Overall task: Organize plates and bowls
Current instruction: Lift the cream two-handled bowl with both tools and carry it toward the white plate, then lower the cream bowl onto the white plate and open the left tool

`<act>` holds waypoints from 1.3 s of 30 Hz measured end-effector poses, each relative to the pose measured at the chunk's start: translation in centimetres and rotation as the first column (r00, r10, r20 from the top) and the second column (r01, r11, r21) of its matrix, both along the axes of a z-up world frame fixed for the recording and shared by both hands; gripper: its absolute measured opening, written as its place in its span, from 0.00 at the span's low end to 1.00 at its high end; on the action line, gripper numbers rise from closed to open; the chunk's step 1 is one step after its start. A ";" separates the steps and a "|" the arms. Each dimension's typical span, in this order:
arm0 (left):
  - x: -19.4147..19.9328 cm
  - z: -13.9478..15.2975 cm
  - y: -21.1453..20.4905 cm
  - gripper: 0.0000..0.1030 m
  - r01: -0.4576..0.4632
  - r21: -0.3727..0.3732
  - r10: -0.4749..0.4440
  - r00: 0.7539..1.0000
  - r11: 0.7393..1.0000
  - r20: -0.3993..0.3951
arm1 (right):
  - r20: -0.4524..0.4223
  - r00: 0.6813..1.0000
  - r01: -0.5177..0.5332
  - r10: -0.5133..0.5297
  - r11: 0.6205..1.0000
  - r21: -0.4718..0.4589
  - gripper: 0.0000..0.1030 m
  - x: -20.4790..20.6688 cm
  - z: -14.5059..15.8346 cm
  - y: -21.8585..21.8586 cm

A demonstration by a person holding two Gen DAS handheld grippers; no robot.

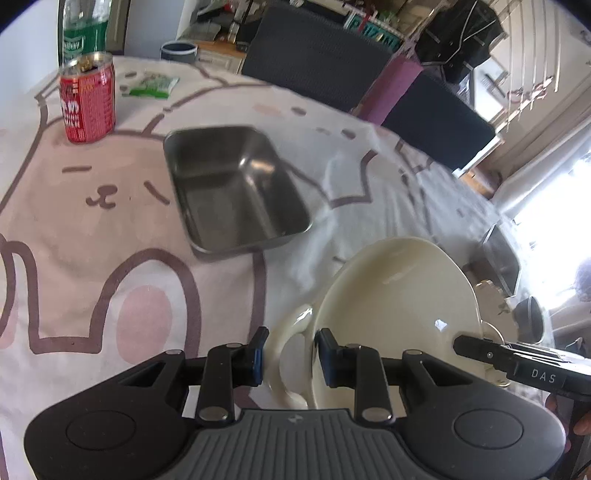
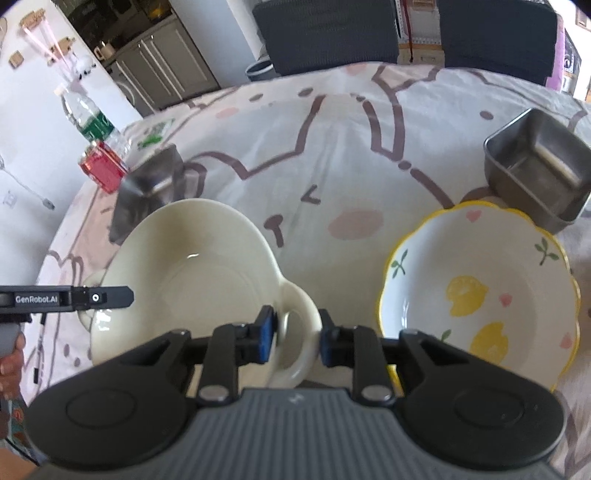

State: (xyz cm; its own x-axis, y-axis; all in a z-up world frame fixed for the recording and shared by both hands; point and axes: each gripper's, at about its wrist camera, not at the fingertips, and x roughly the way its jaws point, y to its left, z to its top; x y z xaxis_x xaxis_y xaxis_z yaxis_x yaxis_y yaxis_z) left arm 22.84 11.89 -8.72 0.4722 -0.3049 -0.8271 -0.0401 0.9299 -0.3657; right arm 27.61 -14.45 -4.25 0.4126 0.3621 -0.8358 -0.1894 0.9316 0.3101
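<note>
A cream bowl with two loop handles (image 1: 399,295) (image 2: 192,273) is held between both grippers above the cartoon tablecloth. My left gripper (image 1: 290,356) is shut on its one handle. My right gripper (image 2: 295,338) is shut on the opposite handle (image 2: 299,332). A white bowl with yellow rim and lemon print (image 2: 480,295) sits just right of the cream bowl. A square steel tray (image 1: 232,184) sits mid-table; it shows behind the cream bowl in the right wrist view (image 2: 147,192). A second steel tray (image 2: 539,173) sits behind the lemon bowl.
A red can (image 1: 88,99) and a green-labelled bottle (image 1: 83,33) stand at the table's far corner, with a green packet (image 1: 151,86) nearby. Dark chairs (image 1: 314,55) line the far side. The table edge runs along the right in the left wrist view.
</note>
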 end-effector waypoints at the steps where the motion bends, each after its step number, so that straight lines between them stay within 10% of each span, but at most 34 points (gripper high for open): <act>1: -0.4 0.4 -0.2 0.29 0.000 -0.004 0.000 1.000 1.000 0.013 | 0.006 1.000 0.007 -0.007 1.000 0.010 0.27 -0.2 0.4 -0.2; 39: -9.4 0.2 -13.9 0.27 0.262 0.033 -0.262 0.965 0.964 -0.005 | -0.072 0.973 0.219 -0.220 0.976 -0.022 0.26 -15.4 1.6 -13.6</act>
State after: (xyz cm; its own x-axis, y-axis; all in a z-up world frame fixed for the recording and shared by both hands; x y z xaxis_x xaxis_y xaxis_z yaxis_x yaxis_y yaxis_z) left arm 13.43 -1.97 -8.51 0.3787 -0.3901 -0.8393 0.2066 0.9196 -0.3342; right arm 12.20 -28.08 -2.67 0.4178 0.2582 -0.8711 0.0430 0.9521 0.3028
